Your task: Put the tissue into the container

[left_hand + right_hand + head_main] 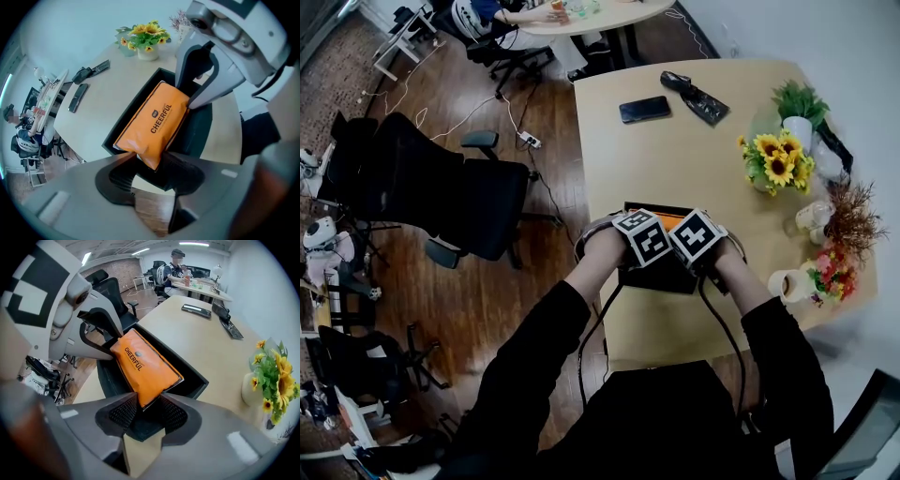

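- The left gripper [149,161] is clamped on one end corner of the orange film-wrapped tissue pack [157,123]; the right gripper [149,405] pinches the opposite end seal; neither bite looks deep.
- The pack hangs tilted between them over the open black rectangular container [194,371] on the pale wooden table [694,159], within its outline; whether it touches the container's floor I cannot tell.
- Risk: the glossy film may slide out of such thin pinches; one end would then drop and the pack could rest askew on a wall.
- Risk: the pack looks nearly as long as the container; lowered off-line, an end or a jaw may catch on the rim; an uneven release would likely leave it propped.
- Pose: both grippers point almost straight down, side by side, marker cubes nearly touching; forearms in black sleeves converge over the table's near edge.
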`<state>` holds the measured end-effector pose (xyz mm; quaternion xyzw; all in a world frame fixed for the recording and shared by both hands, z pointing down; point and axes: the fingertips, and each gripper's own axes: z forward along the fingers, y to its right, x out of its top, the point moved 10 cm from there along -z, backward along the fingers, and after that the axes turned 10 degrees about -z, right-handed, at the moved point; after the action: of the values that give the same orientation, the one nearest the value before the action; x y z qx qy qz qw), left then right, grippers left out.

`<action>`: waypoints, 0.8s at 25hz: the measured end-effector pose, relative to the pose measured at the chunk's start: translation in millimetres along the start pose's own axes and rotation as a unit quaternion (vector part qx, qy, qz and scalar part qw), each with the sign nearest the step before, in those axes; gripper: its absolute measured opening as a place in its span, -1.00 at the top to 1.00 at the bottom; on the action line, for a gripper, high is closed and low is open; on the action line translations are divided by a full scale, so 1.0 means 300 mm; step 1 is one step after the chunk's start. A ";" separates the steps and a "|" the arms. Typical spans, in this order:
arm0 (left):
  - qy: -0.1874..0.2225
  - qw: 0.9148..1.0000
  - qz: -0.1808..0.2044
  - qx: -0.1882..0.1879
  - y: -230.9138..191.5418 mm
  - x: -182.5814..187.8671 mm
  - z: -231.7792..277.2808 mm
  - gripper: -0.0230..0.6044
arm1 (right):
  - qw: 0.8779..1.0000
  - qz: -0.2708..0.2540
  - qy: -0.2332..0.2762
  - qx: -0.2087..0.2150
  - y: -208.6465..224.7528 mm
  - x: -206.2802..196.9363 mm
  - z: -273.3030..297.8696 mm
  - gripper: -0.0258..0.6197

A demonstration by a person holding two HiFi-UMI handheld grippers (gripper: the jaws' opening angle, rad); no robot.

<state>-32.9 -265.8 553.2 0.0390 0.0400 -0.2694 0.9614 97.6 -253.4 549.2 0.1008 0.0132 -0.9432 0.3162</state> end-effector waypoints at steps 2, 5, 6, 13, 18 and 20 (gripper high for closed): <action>0.021 1.000 -0.007 0.004 0.002 -0.014 -0.009 0.43 | 1.000 0.010 0.018 0.012 -0.001 -0.005 -0.003 0.44; 0.069 0.997 -0.037 0.003 -0.004 -0.038 -0.037 0.42 | 0.997 0.038 0.050 0.049 -0.005 -0.026 -0.012 0.44; 0.086 0.995 -0.050 0.003 -0.007 -0.046 -0.051 0.42 | 0.996 0.043 0.058 0.051 -0.003 -0.035 -0.020 0.45; 0.203 0.971 -0.122 -0.002 0.006 -0.121 -0.188 0.43 | 0.988 0.038 0.147 0.000 -0.047 -0.078 -0.113 0.50; 0.258 0.956 -0.142 0.004 0.073 -0.216 -0.256 0.44 | 0.969 0.041 0.242 -0.030 -0.130 -0.117 -0.217 0.54; 0.277 0.951 -0.140 0.002 0.123 -0.262 -0.280 0.44 | 0.958 0.044 0.281 -0.046 -0.177 -0.148 -0.253 0.58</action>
<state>-85.4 -185.8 479.5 0.1084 0.3094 -0.3800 0.8650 114.1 -177.9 481.7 0.3472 0.1407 -0.8604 0.3455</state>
